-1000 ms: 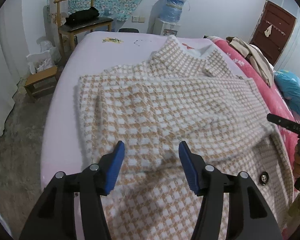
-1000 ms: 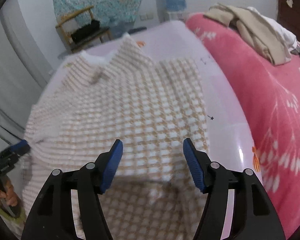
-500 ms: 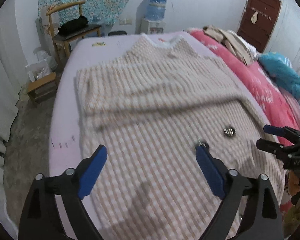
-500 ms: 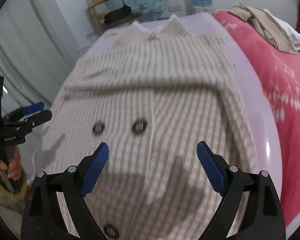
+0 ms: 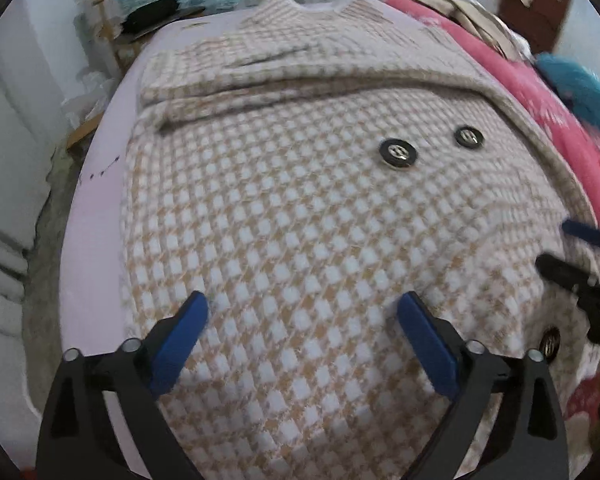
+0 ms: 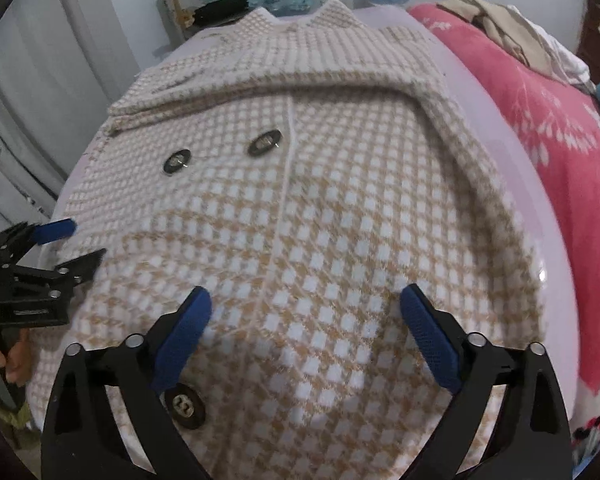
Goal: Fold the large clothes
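Left claw [image 5: 302, 320]: spread wide, nothing between the blue pads; jaws have just been opening. Hovers above the near part of the coat, not touching as far as the view shows.
Right claw [image 6: 305, 312]: likewise spread wide and empty, jaws have just been opening; it hangs over the near hem, close to the front placket seam.
Coat [image 5: 300, 208]: large tan-and-white houndstooth, lying flat on the lilac bed [image 5: 96, 216], collar at the far end, sleeves folded across the chest.
Near button [image 6: 185, 406]: sits just under the right claw's left finger. Risk: a pad closing on it would slip off hard plastic rather than bite cloth.
Hem grab: fabric looks thick and fuzzy. Risk, my reading: pinching only the top layer, so the fold drags one panel and leaves the other behind.
Uneven lift: if one claw catches earlier than the other, the fold line would skew.
Folded sleeves [image 6: 260, 88]: loose on top; a fast pull could shake them open.
Pink blanket [image 6: 540, 128]: just beside the coat's right edge; the right hem could snag or ride onto it.
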Motion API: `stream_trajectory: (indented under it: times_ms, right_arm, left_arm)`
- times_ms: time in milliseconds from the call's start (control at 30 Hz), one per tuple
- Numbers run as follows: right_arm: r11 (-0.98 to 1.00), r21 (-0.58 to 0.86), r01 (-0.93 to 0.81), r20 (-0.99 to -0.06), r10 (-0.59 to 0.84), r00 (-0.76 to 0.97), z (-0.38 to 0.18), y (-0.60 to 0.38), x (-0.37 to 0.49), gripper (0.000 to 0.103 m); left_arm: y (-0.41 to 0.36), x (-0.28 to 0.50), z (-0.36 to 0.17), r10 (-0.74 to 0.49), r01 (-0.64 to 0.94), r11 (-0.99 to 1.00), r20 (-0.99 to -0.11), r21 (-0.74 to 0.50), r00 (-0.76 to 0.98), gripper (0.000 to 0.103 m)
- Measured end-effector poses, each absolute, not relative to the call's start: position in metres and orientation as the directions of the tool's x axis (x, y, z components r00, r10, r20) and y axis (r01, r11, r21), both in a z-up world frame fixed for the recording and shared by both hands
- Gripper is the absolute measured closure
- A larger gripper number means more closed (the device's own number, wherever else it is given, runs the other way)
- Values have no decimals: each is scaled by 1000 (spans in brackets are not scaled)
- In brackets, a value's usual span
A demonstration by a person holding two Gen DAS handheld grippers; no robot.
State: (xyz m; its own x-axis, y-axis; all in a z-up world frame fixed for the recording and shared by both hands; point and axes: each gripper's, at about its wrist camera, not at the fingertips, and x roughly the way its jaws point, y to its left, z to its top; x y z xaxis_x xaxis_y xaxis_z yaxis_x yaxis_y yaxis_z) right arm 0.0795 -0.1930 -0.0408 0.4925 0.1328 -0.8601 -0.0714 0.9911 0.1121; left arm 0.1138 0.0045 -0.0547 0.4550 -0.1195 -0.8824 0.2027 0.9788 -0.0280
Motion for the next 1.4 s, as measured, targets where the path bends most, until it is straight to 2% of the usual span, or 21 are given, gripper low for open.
stream_trajectory:
  times_ms: [167,500,1400]
  right_arm:
    - [986,155,-61,-844,164,511,-49,-199,77,8]
    - [988,150,-49,-812,151,564,-51,-200,64,8]
    - [988,149,-38,-817,145,558,-51,-199,66,8]
  left_arm:
    - [5,105,-57,-109,192,981,-865,-16,490,6]
    - [6,98,-59,-103,172,985,-843,-13,527,5]
    - [7,100,-59,-100,169,986,-847,-12,523,4]
